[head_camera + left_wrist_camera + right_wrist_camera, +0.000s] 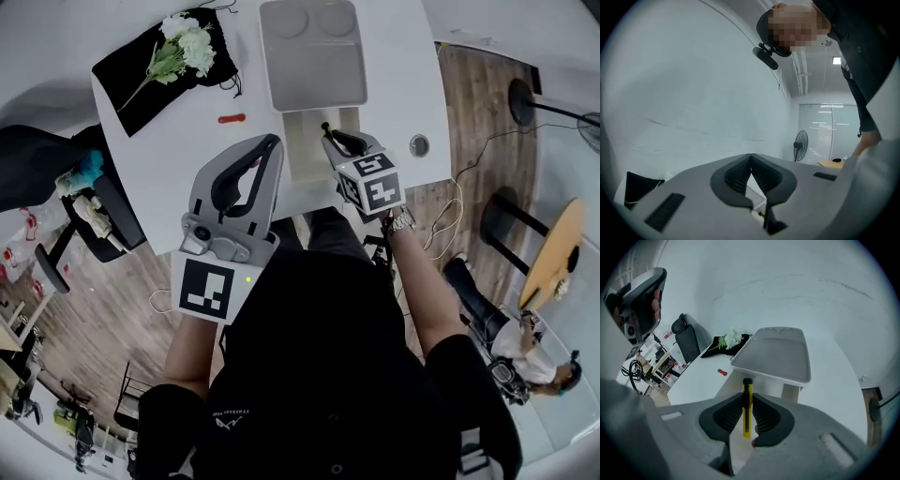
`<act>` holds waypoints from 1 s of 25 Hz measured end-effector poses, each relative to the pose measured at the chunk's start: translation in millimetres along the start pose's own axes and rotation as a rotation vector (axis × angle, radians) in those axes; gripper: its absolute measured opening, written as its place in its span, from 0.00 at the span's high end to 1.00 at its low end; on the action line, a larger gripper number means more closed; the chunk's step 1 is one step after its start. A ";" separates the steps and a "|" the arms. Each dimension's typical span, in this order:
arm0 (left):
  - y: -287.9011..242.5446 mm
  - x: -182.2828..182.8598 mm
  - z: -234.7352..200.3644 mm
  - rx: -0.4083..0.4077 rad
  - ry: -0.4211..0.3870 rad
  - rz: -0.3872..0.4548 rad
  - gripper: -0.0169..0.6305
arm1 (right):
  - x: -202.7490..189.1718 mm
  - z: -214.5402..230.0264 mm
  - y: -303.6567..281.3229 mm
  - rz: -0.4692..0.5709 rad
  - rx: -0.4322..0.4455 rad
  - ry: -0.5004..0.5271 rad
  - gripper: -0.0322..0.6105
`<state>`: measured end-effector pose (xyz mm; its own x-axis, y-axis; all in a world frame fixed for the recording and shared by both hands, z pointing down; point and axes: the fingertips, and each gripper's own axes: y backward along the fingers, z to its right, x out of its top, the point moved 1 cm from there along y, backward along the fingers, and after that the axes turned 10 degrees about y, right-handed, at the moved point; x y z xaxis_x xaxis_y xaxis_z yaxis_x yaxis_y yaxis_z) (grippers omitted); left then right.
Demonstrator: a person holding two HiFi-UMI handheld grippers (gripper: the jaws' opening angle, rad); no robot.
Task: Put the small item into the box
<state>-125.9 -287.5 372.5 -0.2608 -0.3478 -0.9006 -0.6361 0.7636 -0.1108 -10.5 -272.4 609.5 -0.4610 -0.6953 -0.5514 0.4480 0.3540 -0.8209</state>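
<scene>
A yellow utility knife with a black tip stands upright in my right gripper, which is shut on it. That right gripper hovers over the near edge of the open cream box, whose grey lid leans back beyond it. In the right gripper view the box and its lid lie straight ahead. My left gripper is held just left of the box, tilted upward. Its pads meet at the tips with nothing between them, so the left gripper is shut.
A small red item lies on the white table left of the box. White flowers rest on a black cloth at the far left corner. A black chair stands at the table's left; a round cable hole is on the right.
</scene>
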 end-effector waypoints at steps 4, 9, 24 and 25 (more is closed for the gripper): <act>-1.7 -0.9 -6.4 -0.007 0.006 -0.013 0.97 | -9.7 -0.6 -16.9 -0.058 -0.002 0.000 0.84; 5.1 -2.5 -17.2 0.011 0.018 -0.018 0.97 | -24.2 -3.4 -36.0 -0.151 0.003 0.015 0.84; 25.6 0.1 -42.5 0.070 0.042 -0.004 0.97 | -37.4 -5.6 -64.2 -0.282 0.007 0.049 0.84; 26.3 0.2 -42.5 0.071 0.042 -0.003 0.97 | -36.8 -6.6 -63.8 -0.281 0.012 0.047 0.83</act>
<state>-173.5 -290.7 387.3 -0.2900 -0.3720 -0.8818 -0.5846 0.7983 -0.1445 -27.2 -265.2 681.2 -0.6032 -0.7352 -0.3091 0.3068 0.1438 -0.9408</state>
